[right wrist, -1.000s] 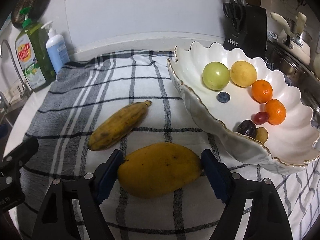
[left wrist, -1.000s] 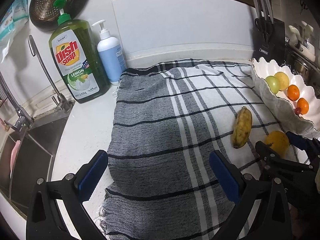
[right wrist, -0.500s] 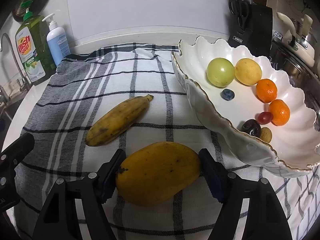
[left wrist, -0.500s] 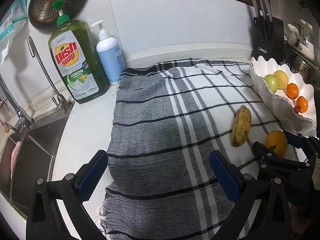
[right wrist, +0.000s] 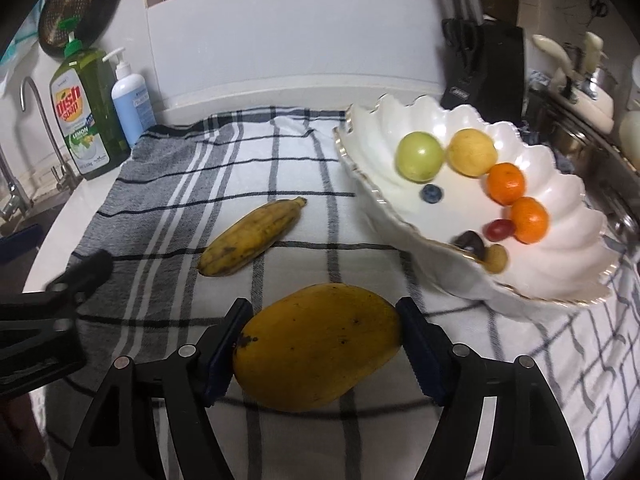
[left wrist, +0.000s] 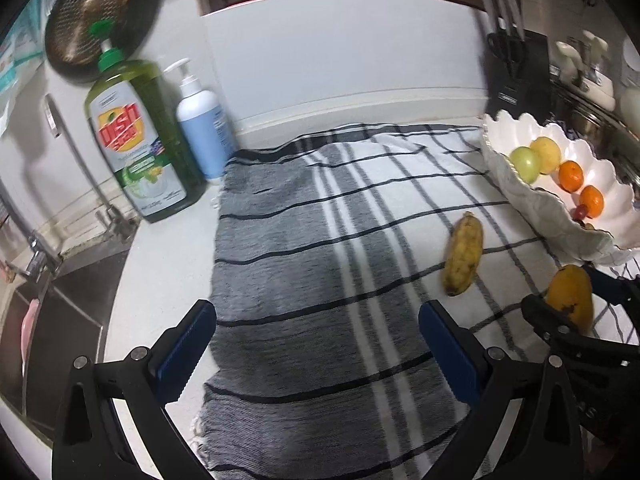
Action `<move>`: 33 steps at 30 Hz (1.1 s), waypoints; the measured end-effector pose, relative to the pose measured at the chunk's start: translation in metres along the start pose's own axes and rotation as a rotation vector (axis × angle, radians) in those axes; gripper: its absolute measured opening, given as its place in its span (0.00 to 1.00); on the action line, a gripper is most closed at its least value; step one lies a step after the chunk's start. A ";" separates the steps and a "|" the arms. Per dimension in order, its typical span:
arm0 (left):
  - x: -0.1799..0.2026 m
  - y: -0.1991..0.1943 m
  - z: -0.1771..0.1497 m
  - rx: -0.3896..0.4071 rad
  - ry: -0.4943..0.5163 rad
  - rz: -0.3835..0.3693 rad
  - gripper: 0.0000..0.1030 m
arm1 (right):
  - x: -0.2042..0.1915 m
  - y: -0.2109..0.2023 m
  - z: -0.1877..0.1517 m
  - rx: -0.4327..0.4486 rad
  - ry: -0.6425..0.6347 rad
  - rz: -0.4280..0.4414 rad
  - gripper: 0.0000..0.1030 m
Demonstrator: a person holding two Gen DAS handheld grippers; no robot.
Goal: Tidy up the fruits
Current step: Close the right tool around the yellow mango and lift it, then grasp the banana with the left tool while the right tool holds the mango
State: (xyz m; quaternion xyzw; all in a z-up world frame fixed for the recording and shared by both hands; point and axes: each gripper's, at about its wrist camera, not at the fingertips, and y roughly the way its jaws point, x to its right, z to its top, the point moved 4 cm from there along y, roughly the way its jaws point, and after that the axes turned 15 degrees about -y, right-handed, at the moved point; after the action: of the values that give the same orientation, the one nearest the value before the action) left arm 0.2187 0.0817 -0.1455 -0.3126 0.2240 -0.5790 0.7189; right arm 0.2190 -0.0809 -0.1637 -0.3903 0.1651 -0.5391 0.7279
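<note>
My right gripper [right wrist: 324,346] is shut on a yellow mango [right wrist: 318,346] and holds it just above the checked cloth; the mango also shows in the left wrist view [left wrist: 570,296]. A spotted banana [right wrist: 250,236] lies on the cloth beyond it, also seen in the left wrist view [left wrist: 464,254]. A white scalloped bowl [right wrist: 372,148] at the right holds a green fruit [right wrist: 419,156], a yellow fruit [right wrist: 472,152], two oranges [right wrist: 505,183], a blueberry and small dark fruits. My left gripper [left wrist: 316,350] is open and empty over the grey part of the cloth.
A green dish soap bottle [left wrist: 140,140] and a blue pump bottle [left wrist: 202,136] stand at the back left beside the sink [left wrist: 52,308] and tap. A black knife block [right wrist: 484,68] stands behind the bowl. A metal rack with utensils is at the far right.
My right gripper has closed on the mango and lifted it slightly, moving back from the bowl. My left gripper has shifted a little, still open.
</note>
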 end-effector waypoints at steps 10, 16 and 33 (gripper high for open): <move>0.050 -0.010 0.011 0.012 0.109 -0.137 1.00 | 0.035 -0.049 -0.001 0.049 0.074 -0.110 0.71; 0.072 -0.010 0.029 0.018 0.133 -0.201 1.00 | 0.056 -0.062 0.014 0.083 0.097 -0.150 0.71; 0.107 0.055 0.015 -0.133 0.194 -0.242 0.65 | 0.074 -0.029 0.040 0.075 0.119 -0.174 0.71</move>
State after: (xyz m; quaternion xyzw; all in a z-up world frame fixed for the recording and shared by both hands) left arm 0.2908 -0.0120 -0.1697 -0.3267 0.2907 -0.6728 0.5967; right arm 0.2534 -0.1357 -0.1029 -0.3428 0.1531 -0.6281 0.6815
